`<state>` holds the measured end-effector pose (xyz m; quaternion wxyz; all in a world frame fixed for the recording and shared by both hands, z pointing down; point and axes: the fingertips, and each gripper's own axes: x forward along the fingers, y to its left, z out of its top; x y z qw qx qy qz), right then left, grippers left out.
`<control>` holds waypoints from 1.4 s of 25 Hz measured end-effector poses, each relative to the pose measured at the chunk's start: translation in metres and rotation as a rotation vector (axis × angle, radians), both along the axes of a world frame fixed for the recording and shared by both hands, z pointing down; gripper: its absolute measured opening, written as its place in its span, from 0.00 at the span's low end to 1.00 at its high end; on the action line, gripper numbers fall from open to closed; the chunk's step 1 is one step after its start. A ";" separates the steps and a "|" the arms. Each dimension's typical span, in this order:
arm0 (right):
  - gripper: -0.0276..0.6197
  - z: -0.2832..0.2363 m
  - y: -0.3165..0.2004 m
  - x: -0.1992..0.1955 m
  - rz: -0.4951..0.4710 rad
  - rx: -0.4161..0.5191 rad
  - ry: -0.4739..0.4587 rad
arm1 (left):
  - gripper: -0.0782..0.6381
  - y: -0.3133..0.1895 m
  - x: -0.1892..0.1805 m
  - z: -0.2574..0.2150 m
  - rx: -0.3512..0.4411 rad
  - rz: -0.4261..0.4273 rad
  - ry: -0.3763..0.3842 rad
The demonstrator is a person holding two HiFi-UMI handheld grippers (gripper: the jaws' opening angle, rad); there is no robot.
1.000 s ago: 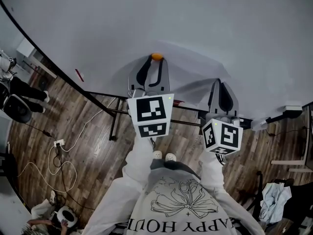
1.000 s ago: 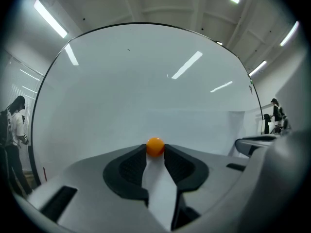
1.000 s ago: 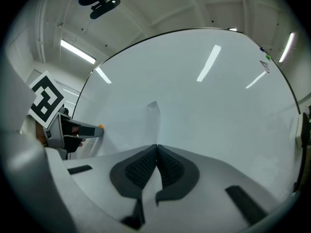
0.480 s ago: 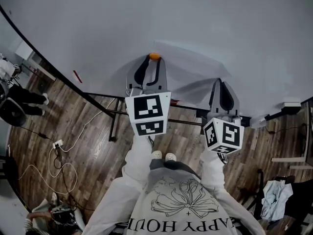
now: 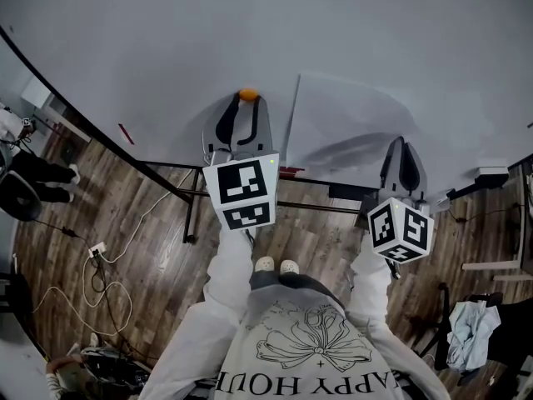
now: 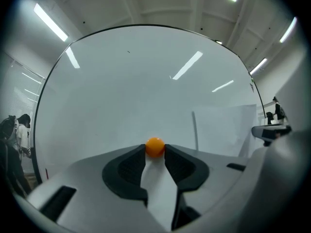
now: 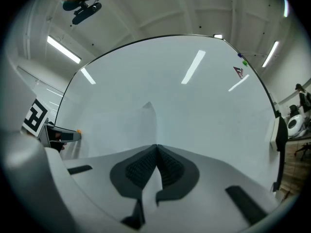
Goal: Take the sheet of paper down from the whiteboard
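Nearest: both grippers level, aimed at the board. Right gripper [image 7: 156, 147] jaws fully together, pinching right edge of plain white rectangular paper sheet [image 5: 346, 115]. Unmarked, upper corner curling away, spread leftward from those jaws across large glossy white whiteboard [image 5: 166, 32]. Left gripper [image 5: 247, 100] near sheet's left edge, apart from it. Fingertips [image 6: 141, 150] clamped on small round orange magnet [image 6: 155, 146], jaws just eased slightly wider, magnet pinched between the tips, up at the board.
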<state>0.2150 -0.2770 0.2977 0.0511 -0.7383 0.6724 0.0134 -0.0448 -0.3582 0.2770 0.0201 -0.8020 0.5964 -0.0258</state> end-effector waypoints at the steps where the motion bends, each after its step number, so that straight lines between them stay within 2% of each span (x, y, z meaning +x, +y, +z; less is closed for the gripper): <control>1: 0.05 -0.002 0.002 -0.001 -0.001 0.005 -0.001 | 0.27 0.001 -0.001 0.000 0.008 -0.007 0.001; 9: 0.05 -0.015 0.007 -0.012 -0.012 0.027 0.022 | 0.27 0.009 -0.001 0.012 -0.014 -0.019 -0.015; 19: 0.05 -0.030 0.021 -0.029 -0.043 0.050 0.061 | 0.27 0.036 -0.013 0.007 -0.008 -0.019 0.033; 31: 0.05 -0.047 0.030 -0.052 -0.103 0.091 0.076 | 0.17 0.061 -0.025 -0.005 0.028 -0.029 0.062; 35: 0.05 -0.048 0.029 -0.060 -0.124 0.092 0.077 | 0.16 0.068 -0.030 -0.010 0.043 -0.037 0.048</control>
